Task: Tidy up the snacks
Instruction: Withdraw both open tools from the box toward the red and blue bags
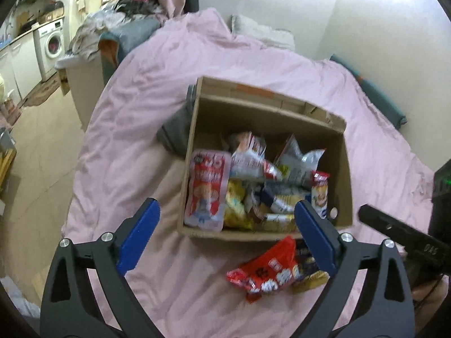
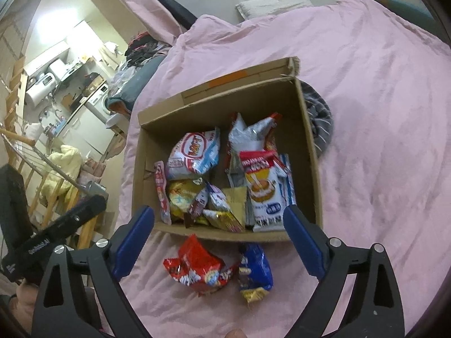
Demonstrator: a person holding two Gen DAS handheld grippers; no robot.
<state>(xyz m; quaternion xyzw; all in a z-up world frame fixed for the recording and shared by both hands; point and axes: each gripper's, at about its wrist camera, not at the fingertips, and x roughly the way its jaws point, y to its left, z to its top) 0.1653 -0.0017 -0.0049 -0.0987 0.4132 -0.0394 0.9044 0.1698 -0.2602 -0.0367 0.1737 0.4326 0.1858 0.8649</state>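
A cardboard box (image 2: 308, 140) sat on the pink bedspread (image 2: 380, 112), filled with snack packets (image 2: 262, 188). Just outside its near wall lay 2 more: a red packet (image 2: 197, 267) and a blue packet (image 2: 255, 267) (touching each other). The left gripper (image 1: 225, 236) and right gripper (image 2: 220, 236) hovered above them, jaws spread wide and holding nothing.

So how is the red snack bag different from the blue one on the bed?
The red snack bag looks bigger and more spread out than the blue snack bag. The red one lies on the left, the blue one on the right, with a yellow end nearest the camera. Both are crinkly packets lying on the pink blanket, outside the cardboard box, untouched by either tongs.
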